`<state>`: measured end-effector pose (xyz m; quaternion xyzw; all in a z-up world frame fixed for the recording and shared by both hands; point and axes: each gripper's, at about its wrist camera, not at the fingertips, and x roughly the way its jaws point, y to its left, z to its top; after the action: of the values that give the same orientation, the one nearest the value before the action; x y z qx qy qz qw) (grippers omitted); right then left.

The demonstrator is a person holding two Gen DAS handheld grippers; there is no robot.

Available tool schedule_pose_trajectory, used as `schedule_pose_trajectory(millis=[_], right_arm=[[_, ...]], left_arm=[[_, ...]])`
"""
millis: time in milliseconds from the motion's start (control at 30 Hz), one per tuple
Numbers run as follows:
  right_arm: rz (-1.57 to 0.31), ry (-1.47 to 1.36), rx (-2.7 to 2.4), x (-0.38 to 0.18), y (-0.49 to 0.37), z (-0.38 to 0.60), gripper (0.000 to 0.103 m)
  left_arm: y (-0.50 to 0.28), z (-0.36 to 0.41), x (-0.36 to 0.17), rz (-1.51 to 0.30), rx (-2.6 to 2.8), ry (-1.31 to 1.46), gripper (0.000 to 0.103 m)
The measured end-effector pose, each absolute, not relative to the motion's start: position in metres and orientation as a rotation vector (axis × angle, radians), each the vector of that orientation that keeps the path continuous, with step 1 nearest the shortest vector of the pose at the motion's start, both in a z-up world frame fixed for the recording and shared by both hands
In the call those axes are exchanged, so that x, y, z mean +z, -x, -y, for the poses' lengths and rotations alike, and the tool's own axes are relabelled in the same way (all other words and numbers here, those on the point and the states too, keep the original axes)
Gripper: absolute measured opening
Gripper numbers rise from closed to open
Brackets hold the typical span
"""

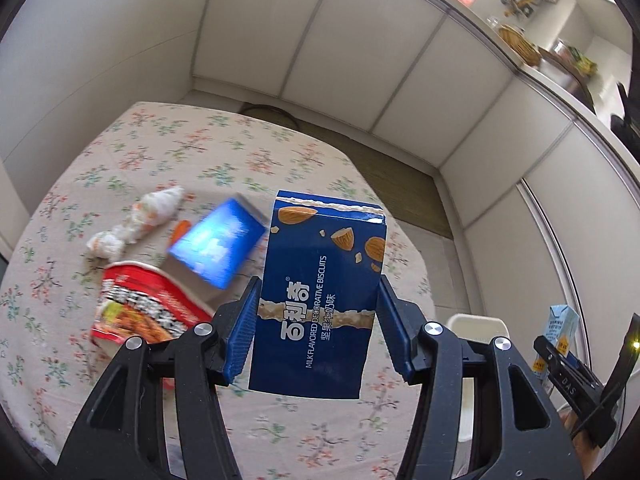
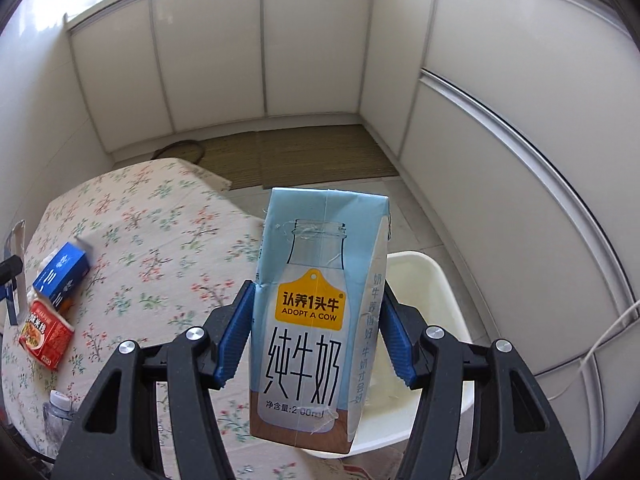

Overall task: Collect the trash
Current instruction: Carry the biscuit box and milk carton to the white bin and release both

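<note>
My left gripper (image 1: 318, 332) is shut on a dark blue almond biscuit box (image 1: 320, 280), held upright above the floral table. My right gripper (image 2: 316, 340) is shut on a light blue milk carton (image 2: 316, 320), held above the table edge beside a white bin (image 2: 424, 304). The carton (image 1: 560, 330) and the bin (image 1: 476, 326) also show at the right of the left wrist view. On the table lie a bright blue box (image 1: 218, 244), a red noodle cup (image 1: 140, 304) and crumpled white paper (image 1: 136, 224). The blue box (image 2: 62, 274) and red cup (image 2: 46, 332) show at the left of the right wrist view.
The table has a floral cloth (image 1: 120, 152). A clear plastic bottle (image 2: 58, 412) lies at its near left edge. White cabinet doors (image 2: 312, 48) line the walls, with a woven floor mat (image 2: 304, 156) below. A cluttered countertop (image 1: 532, 44) runs at the upper right.
</note>
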<state>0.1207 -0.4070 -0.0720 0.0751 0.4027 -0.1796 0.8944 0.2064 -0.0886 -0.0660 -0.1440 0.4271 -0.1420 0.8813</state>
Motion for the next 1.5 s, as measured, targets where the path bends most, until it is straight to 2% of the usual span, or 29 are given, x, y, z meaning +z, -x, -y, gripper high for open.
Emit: schedule_pose_trajectory(millis=[400,567,767,1500], right_arm=[[-0.842,-0.201,-0.521,-0.081,-0.105,0.468,0.06],[-0.837,-0.213,-0.54,-0.08,-0.098,0.477,0.08],[-0.792,-0.237,-0.606,-0.071,-0.081,0.498,0.086],[-0.815,-0.368,-0.753,-0.073,-0.026,0.58,0.09]], left_arm=[[-0.192,0.18,-0.069,-0.918,-0.42,0.185,0.053],[-0.187,0.21,-0.068,-0.923,-0.465,0.15,0.053],[-0.18,0.249,-0.066,-0.923,-0.523,0.123,0.053],[-0.161,0.382,-0.072,-0.961,-0.704,0.028,0.054]])
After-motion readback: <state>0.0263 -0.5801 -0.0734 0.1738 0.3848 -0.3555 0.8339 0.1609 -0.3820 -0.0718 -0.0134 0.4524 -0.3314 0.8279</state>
